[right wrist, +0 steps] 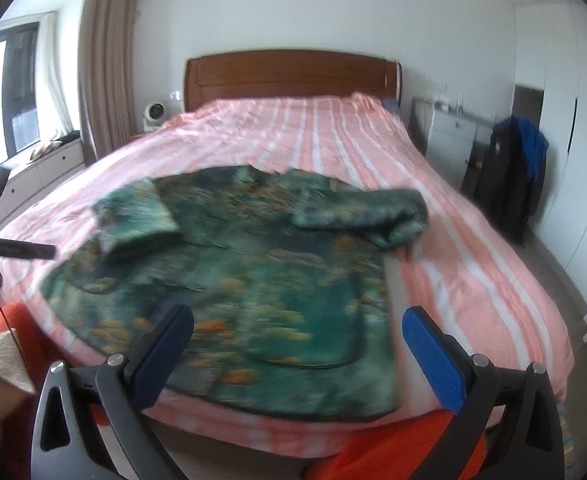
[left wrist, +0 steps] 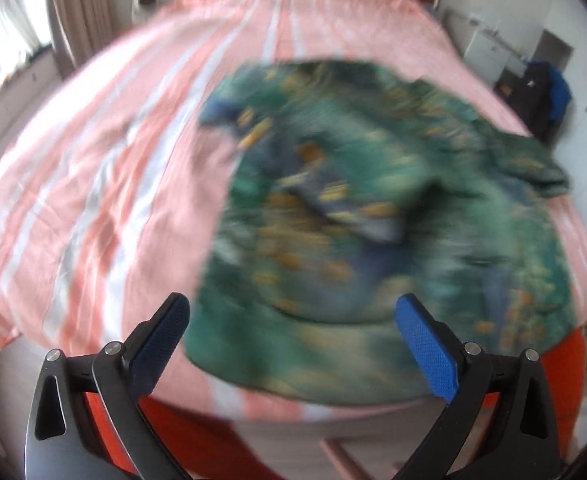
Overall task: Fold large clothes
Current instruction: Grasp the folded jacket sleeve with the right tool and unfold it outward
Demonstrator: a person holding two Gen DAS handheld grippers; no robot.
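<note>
A green shirt with orange and blue print (left wrist: pixel 373 216) lies spread on the pink striped bed (left wrist: pixel 105 152), near its front edge. Both views are blurred by motion. In the right wrist view the shirt (right wrist: pixel 245 272) has both sleeves folded in over the body. My left gripper (left wrist: pixel 293 336) is open and empty, above the shirt's front hem. My right gripper (right wrist: pixel 297 344) is open and empty too, above the same hem. Neither touches the cloth.
The bed (right wrist: pixel 473 240) has a wooden headboard (right wrist: pixel 293 76). Dark clothes hang on a stand (right wrist: pixel 509 176) at the right by white cupboards. A curtain (right wrist: pixel 105 80) and window bench are at the left. Part of the left gripper's handle (right wrist: pixel 13 250) shows at the left edge.
</note>
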